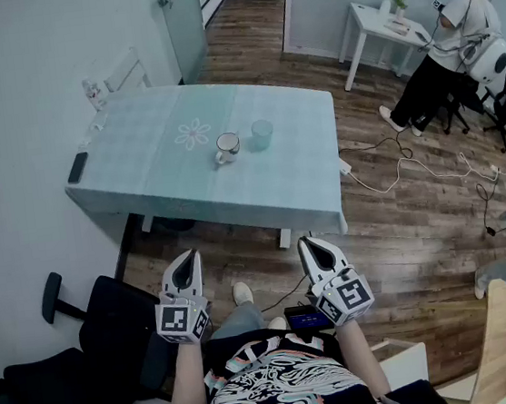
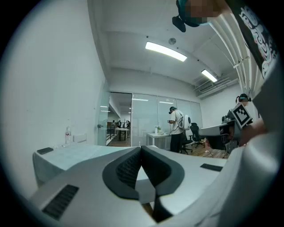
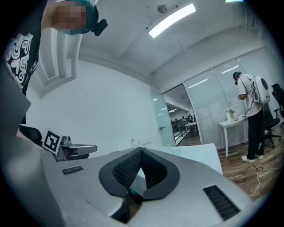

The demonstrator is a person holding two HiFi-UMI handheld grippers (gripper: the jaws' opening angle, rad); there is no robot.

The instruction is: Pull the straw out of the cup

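Observation:
A white mug and a pale teal cup stand near the middle of the table, which has a light teal cloth. I cannot make out a straw in either at this distance. My left gripper and right gripper are held side by side in front of the person's body, short of the table's near edge and well away from both cups. Each is shut with nothing in it: the tips meet in the left gripper view and in the right gripper view.
A dark phone lies at the table's left edge and a clear bottle at its far left corner. A black office chair stands to my left. Cables trail on the wooden floor. Another person stands by a white desk.

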